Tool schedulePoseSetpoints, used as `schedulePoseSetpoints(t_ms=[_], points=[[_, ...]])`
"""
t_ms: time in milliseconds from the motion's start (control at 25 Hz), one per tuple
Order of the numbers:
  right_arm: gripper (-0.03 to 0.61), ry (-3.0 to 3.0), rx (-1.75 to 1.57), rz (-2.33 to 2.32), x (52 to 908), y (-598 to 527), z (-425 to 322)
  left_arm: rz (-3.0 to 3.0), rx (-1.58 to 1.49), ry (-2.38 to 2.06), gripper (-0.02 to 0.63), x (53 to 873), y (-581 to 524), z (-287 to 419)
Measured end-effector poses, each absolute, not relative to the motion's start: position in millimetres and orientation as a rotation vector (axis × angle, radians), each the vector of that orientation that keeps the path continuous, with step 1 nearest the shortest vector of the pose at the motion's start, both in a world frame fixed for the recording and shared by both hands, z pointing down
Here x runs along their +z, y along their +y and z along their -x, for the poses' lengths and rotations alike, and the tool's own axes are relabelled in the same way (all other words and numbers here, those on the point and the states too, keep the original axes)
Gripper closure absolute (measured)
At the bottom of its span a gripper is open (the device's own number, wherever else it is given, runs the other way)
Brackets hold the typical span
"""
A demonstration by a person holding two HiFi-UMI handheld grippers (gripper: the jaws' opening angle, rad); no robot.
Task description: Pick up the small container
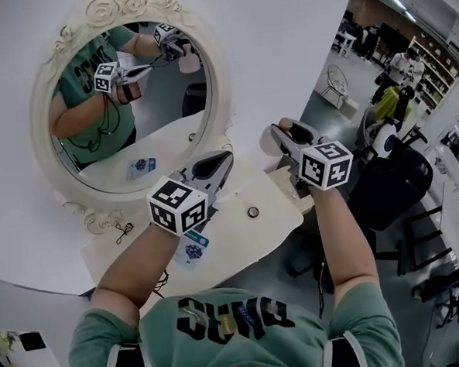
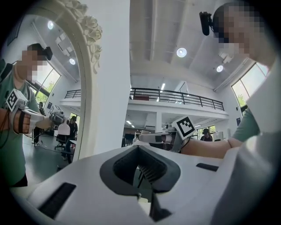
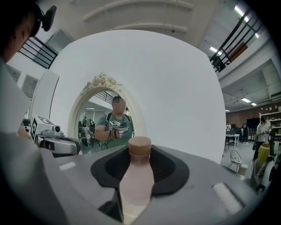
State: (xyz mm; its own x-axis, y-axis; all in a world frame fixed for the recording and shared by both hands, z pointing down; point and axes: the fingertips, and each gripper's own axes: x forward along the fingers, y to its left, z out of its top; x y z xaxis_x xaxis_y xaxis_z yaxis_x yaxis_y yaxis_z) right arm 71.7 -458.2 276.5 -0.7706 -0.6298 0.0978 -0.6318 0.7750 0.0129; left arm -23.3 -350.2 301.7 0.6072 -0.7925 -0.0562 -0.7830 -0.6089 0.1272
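I am looking down on a cream-white vanity tabletop with a wavy front edge (image 1: 244,240), set against a plain white wall. An oval mirror in an ornate cream frame with moulded roses (image 1: 40,128) stands at its back left. Just in front of the frame's lower edge lies a small black wire-handled tool (image 1: 124,231), too small for me to identify. Nearer the front edge lies a flat white packet with blue print (image 1: 193,249), its upper part hidden from my head view. Well to its right, toward the table's right end, sits a small dark ring-shaped object with a pale centre (image 1: 252,211).
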Motion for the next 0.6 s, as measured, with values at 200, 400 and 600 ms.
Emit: schedulePoseSetpoints(t_ms=[200,400,600], points=[[0.433,-2.885,0.017,-1.021,245,-453,-77,-2.766,-0.168,-1.349,0.614,275,-348,19],[0.433,-2.890,-0.022,-1.015,215,-447,-81,-2.765,-0.176,-1.326,0.614,254,-349,17],[0.433,-2.912,-0.050,-1.002,184,-436,-86,-2.780,-0.166,-1.343,0.614,231,-344,15]])
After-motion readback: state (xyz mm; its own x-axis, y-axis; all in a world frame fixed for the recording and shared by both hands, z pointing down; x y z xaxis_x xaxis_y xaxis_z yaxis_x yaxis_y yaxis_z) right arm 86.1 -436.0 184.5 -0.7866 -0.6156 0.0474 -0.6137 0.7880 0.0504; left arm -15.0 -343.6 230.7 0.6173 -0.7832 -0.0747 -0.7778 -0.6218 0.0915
